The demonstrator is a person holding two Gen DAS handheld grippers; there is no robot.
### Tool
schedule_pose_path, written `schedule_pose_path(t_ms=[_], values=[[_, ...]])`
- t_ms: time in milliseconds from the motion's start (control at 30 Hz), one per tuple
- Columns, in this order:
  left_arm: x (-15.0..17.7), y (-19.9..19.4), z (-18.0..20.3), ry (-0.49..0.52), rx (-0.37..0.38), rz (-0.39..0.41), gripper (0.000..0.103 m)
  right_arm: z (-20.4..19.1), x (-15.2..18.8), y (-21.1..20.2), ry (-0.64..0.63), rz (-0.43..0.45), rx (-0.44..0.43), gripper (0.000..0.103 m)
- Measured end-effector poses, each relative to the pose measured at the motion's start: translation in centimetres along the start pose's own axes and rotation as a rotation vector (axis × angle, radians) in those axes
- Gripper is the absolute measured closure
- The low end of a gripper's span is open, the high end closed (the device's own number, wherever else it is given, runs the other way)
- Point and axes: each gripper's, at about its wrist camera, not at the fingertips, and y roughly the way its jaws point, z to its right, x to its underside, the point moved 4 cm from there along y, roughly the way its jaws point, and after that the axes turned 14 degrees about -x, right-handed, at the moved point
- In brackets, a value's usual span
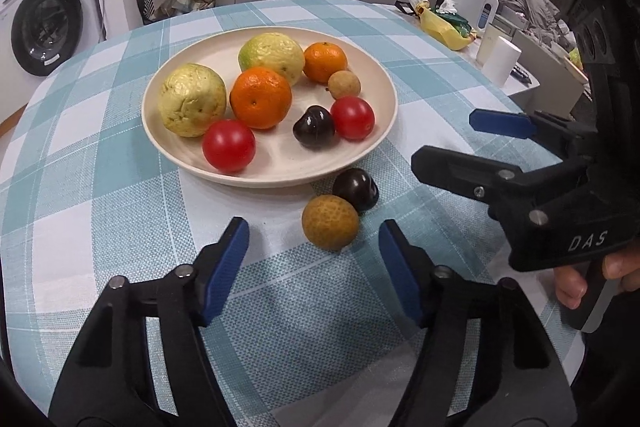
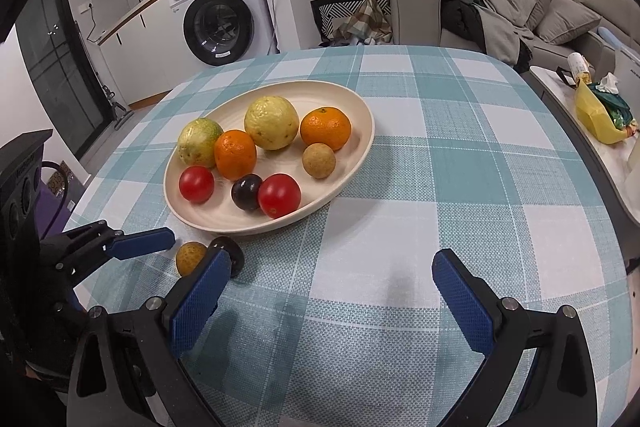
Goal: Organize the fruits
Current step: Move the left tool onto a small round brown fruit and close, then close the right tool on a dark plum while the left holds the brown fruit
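The left gripper (image 1: 312, 247) hangs low over the checked tabletop (image 1: 100, 187) near its front edge, jaws partly parted and clasping nothing. The brown longan (image 1: 330, 222) lies on the cloth just ahead of the gap, nearer the right-hand pad; in the right wrist view it sits close between the two blue fingers (image 2: 140, 245), but no pad can be seen pressing it. A dark plum (image 1: 356, 189) touches the longan on its far side, both just outside the front rim of the cream plate (image 1: 272, 175).

The plate stands toward the middle of the tabletop and holds two yellow-green guavas (image 1: 192, 100), two oranges (image 1: 261, 97), two red tomatoes (image 1: 229, 145), a second dark plum (image 1: 314, 127) and a second longan (image 1: 344, 84).

The right gripper (image 2: 328, 267) hovers over bare cloth toward the right side, jaws spread wide and empty. A hand (image 1: 580, 279) grips its handle.
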Motion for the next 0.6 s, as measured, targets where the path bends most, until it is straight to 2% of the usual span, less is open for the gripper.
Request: schedule_pose_path(t_ms=[133, 367, 467, 500, 600], values=[[-0.15, 0.02, -0.41, -0.029, 0.022, 0.002, 0.051, -0.09, 0.05, 0.00, -0.002, -0.002, -0.003, 0.000], [-0.22, 0.03, -0.23, -0.023, 0.042, 0.003, 0.061, -0.14, 0.01, 0.02, -0.001, -0.003, -0.001, 0.000], [-0.18, -0.03, 0.06, -0.011, 0.053, 0.004, 0.070, -0.16, -0.01, 0.04, -0.001, -0.004, -0.001, 0.000], [-0.17, -0.05, 0.16, -0.008, 0.057, 0.004, 0.077, -0.20, -0.01, 0.04, -0.002, -0.004, -0.001, 0.000], [-0.14, -0.21, 0.18, -0.009, 0.063, 0.009, 0.077, -0.17, 0.00, 0.04, -0.001, -0.004, -0.002, 0.000]])
